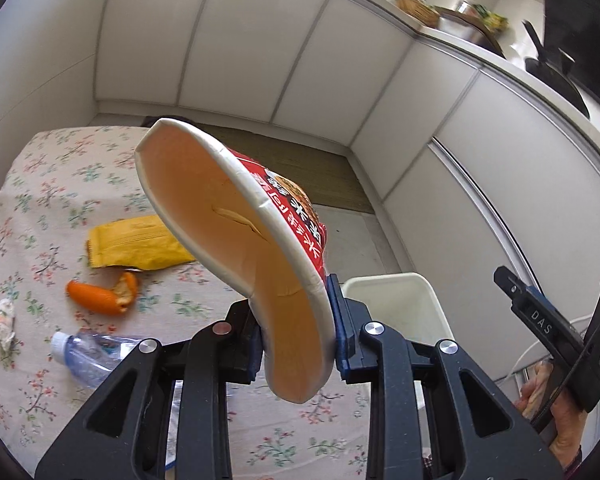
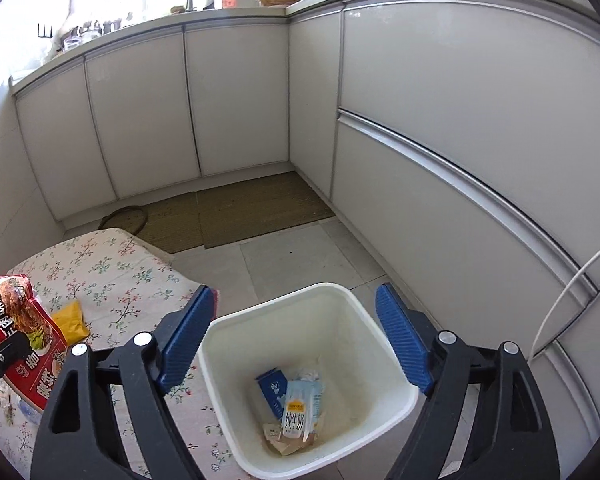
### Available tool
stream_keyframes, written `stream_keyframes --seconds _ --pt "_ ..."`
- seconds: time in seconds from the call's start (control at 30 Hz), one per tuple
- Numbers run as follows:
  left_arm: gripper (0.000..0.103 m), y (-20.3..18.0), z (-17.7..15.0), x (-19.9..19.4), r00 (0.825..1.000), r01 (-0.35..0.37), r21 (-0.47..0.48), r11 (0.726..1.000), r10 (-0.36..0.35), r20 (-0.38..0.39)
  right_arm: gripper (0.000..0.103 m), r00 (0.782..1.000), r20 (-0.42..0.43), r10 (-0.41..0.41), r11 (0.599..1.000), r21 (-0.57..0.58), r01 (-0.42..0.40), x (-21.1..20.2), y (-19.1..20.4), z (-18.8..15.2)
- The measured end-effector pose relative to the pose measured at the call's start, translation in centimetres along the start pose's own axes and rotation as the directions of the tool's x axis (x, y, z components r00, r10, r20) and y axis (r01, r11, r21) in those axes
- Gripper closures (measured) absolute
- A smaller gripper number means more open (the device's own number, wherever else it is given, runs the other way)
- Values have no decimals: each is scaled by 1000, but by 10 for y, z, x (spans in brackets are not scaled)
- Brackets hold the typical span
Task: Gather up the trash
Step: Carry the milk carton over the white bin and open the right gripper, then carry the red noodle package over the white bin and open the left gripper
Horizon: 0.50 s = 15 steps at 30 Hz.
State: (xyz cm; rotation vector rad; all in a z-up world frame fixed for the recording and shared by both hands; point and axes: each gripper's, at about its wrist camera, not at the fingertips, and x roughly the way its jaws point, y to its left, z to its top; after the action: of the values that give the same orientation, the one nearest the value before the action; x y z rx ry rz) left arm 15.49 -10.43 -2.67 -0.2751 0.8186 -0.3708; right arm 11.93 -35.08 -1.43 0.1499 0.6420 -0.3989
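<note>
We have the left gripper [image 1: 296,344] clamped on the rim of a squashed instant noodle cup [image 1: 236,240], held above the floral tablecloth [image 1: 40,208]. Its long axis runs diagonally from the jaws up toward the far left, mouth facing the camera and left. Right gripper [image 2: 296,344] is wide open, hanging over the white trash bin [image 2: 380,344] (milk cartons [image 2: 296,412] inside). On the table: yellow wrapper [image 1: 140,246], orange peel [image 1: 100,294], plastic bottle [image 1: 88,354], crumpled tissue [image 1: 4,320].
</note>
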Motion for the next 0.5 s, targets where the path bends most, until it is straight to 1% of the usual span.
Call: stream_keyframes --seconds 0.07,0.17,0.5 --pt "77 -17 0 6 1000 11 37 999 -10 -7 15 999 15 -28 999 19 28 -3 -12 0" --pt "77 -36 -1 14 999 36 52 998 -35 -17 12 998 19 -62 997 48 61 -5 -29 1" --pt "76 -104 1 45 992 120 132 984 -112 -66 10 992 -15 -124 981 147 125 -1 -82 -1"
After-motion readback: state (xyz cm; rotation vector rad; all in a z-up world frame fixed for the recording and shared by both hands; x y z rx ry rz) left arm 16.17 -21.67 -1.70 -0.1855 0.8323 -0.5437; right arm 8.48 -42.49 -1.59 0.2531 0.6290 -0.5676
